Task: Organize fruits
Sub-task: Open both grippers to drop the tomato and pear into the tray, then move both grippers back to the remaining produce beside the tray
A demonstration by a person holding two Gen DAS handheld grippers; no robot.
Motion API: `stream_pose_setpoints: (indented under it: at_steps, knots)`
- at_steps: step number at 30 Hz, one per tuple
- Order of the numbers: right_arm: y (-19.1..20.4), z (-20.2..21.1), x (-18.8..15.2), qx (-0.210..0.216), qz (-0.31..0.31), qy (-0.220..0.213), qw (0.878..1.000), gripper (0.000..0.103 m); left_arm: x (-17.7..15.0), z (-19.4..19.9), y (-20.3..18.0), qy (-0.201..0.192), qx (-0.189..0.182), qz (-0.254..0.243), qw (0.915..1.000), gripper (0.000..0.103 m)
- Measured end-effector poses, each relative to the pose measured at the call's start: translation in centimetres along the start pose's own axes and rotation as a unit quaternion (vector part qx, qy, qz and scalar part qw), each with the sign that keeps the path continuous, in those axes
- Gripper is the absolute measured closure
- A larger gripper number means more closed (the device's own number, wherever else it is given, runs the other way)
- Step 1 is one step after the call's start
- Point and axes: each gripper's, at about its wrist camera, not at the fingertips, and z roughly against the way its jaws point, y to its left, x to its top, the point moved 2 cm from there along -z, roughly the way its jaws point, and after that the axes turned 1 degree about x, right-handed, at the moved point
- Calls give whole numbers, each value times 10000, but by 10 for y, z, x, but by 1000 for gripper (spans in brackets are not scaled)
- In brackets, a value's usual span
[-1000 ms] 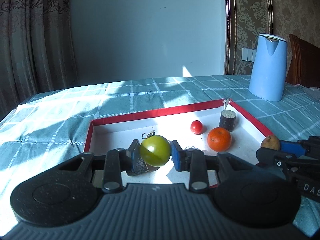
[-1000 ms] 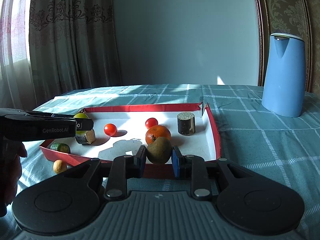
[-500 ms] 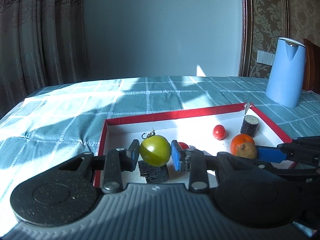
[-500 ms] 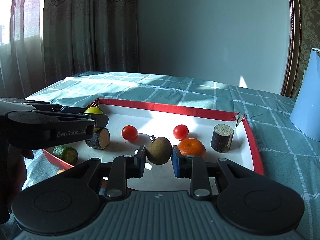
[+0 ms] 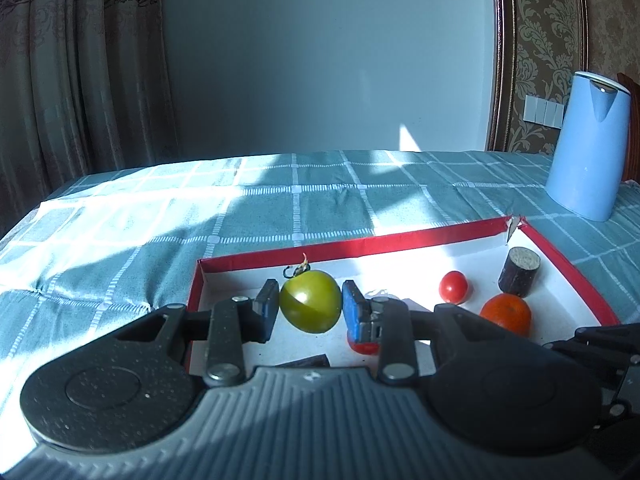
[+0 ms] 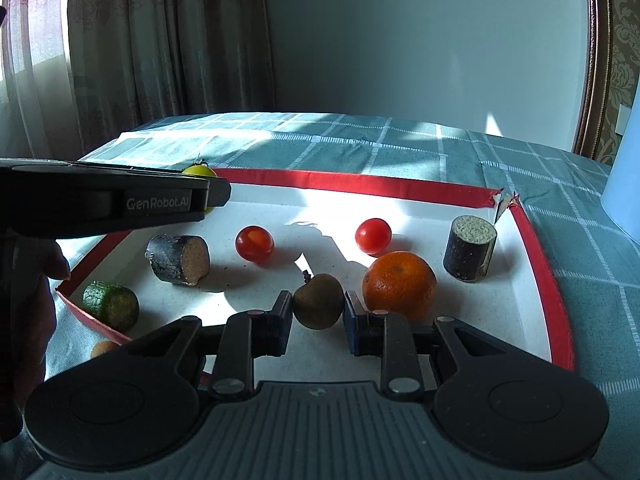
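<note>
My left gripper is shut on a green tomato and holds it over the near-left part of the red-rimmed white tray. My right gripper is shut on a small brown fruit above the tray's front middle. In the tray lie an orange, two red cherry tomatoes, an upright dark cylinder piece and another dark piece on its side. The left gripper's body crosses the right wrist view at left, with the green tomato peeking above it.
A green cut piece sits on the tray's near-left rim and a small tan fruit lies on the checked teal tablecloth just outside. A tall blue kettle stands at far right. Curtains hang behind the table.
Both grippers have moved in over the tray with their fruits still held. The right one swung left, so the kettle slid almost out of its view and the tray contents look nearer.
</note>
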Motion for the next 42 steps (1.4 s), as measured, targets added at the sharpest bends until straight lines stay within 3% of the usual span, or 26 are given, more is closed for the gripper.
stream_pose_setpoints:
  at_steps: [5,7,9,12,17,22,24,26,27,37,42]
  knots:
    - [1,1,-1,5,2,-3,10000,77,-2,-14,-4,161,125,-93,9997,70]
    - [1,2,-2,-8,31,-10,10000,77,-2,-12,-2,69,213,-62,9997,45]
    - [1,3,-2,-15,9,-24,10000,76,-1,-8,1,-71,272,3,9996,35]
    - [0,5,-3,-10,-48,-53,10000,76,-1,-4,3,-157,204,77,9996,27]
    - [-2,9,-4,-24,-55,-128,9999,76,-6,5,0,-325,376,-123,9987,23]
    - [-4,22,-4,6,-147,-344,9993,75,-13,28,3,-674,480,-122,9965,8]
    - [-5,26,-5,14,-232,-415,9989,70,-16,36,5,-775,558,-101,9954,7]
    - [-6,31,-6,-59,-302,-556,9980,43,-20,42,8,-805,575,-39,9951,6]
    - [-6,34,-6,-100,-318,-642,9974,37,-22,44,9,-781,559,-2,9954,6]
    - [-5,61,-15,15,-308,-892,9955,36,-43,63,29,-610,633,276,9957,3]
    - [5,86,-32,292,-126,-982,9947,36,-59,82,37,-594,412,309,9969,3]
